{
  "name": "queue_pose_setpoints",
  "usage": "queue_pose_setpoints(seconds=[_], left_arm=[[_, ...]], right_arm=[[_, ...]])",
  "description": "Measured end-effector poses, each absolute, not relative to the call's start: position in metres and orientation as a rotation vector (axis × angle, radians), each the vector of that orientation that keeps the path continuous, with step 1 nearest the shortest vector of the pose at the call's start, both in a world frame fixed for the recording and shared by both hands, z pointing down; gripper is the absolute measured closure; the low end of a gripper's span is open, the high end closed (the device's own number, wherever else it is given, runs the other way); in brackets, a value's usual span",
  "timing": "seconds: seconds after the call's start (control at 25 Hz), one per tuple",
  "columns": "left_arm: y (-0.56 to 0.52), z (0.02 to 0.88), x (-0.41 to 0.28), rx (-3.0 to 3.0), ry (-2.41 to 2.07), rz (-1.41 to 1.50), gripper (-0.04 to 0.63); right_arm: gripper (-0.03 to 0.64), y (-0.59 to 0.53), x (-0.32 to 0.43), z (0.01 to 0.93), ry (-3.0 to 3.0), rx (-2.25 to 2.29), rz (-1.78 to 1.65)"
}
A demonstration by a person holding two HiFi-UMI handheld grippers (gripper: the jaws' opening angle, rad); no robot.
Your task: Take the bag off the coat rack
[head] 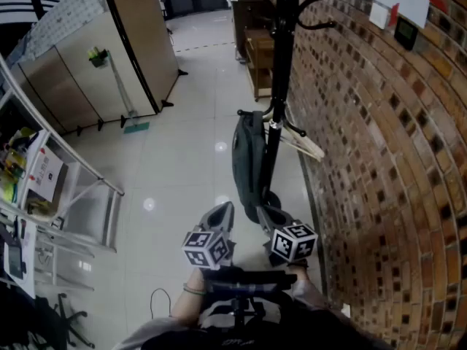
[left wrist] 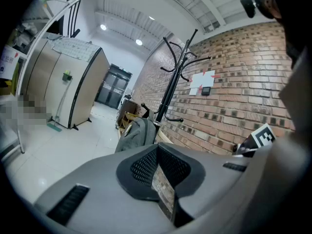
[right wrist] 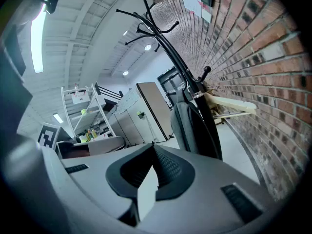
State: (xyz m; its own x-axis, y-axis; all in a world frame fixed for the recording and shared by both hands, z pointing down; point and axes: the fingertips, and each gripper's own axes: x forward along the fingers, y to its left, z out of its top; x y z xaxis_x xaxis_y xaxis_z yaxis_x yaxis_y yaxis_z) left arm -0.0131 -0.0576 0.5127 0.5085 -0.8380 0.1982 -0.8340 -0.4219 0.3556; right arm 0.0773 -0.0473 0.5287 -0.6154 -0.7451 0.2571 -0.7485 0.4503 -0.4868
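Hanging low on a black metal coat rack (head: 282, 49) at twelve o'clock, a dark grey fabric bag (head: 246, 159) faces the left tool (head: 222, 211) and right tool (head: 271, 214), both pressed together, empty.

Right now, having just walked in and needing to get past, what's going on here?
A person holds a gripper in each hand, facing a black metal coat rack beside the red brick wall. A grey fabric bag hangs low on the rack, untouched. The left gripper and right gripper both have their fingers shut on nothing and are held just short of the bag.
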Motion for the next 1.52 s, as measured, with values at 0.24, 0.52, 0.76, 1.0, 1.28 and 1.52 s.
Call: queue_pose_setpoints(seconds=[0.24, 0.52, 0.76, 1.0, 1.28, 1.52], left_arm=[[-0.087, 0.509, -0.013, 2.359, -1.383, -0.019, 0.588], [-0.141, 0.504, -0.025, 2.390, -1.343, -0.020, 0.588], [-0.195, 0.490, -0.038, 2.436, -1.296, -0.050, 0.588], [-0.239, 0.489, -0.054, 2.463, -1.234, -0.063, 0.588], [-0.258, 0.492, -0.057, 2.462, -1.169, -0.072, 0.588], [-0.272, 0.494, -0.058, 2.445, -1.170, -0.080, 0.588]], right_arm=[[0.609, -0.079, 0.072, 0.517, -2.694, 1.364, 0.872], [0.609, -0.139, 0.067, 0.499, -2.682, 1.439, 0.774], [0.607, -0.201, 0.073, 0.474, -2.676, 1.552, 0.641], [0.489, -0.245, 0.073, 0.461, -2.604, 1.607, 0.526], [0.428, -0.278, 0.096, 0.460, -2.528, 1.687, 0.532], [0.405, -0.303, 0.092, 0.473, -2.532, 1.556, 0.594]])
